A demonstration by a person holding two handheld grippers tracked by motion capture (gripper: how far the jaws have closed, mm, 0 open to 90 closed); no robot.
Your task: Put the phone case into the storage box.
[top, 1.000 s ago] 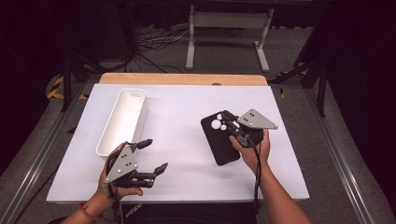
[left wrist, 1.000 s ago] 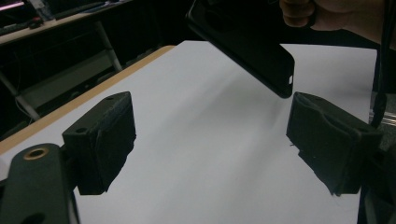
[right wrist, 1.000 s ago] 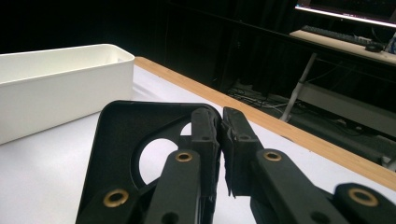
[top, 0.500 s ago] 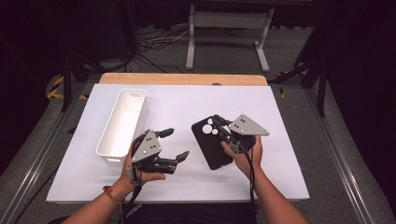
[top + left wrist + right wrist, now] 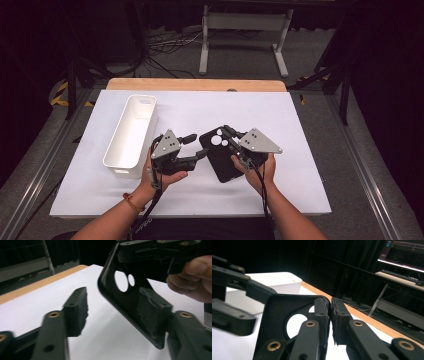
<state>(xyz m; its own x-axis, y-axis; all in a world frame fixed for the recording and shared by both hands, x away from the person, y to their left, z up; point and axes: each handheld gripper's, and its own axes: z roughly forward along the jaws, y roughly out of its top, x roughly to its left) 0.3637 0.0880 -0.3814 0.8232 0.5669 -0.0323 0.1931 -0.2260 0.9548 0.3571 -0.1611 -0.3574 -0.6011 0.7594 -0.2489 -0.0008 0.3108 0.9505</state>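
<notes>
A black phone case point(image 5: 220, 159) with round camera holes is held off the white table, my right gripper point(image 5: 226, 131) shut on its upper edge. In the right gripper view the pads point(image 5: 322, 312) pinch the case's rim point(image 5: 277, 315). My left gripper point(image 5: 198, 145) has come up to the case's left edge, and its jaws have just been closing. In the left gripper view the case point(image 5: 125, 297) lies against the right pad point(image 5: 152, 315), while the left pad point(image 5: 76, 312) stands well apart from it. The left gripper point(image 5: 232, 302) also shows blurred in the right gripper view.
A long white bin point(image 5: 131, 131) stands at the left of the white table top point(image 5: 300, 125), close behind my left hand. A wooden strip point(image 5: 195, 84) runs along the table's far edge. Stand legs and cables lie on the floor beyond.
My left gripper has moved right, from the table's front left up to the case, and its jaws have narrowed. My right gripper has carried the case a little to the left.
</notes>
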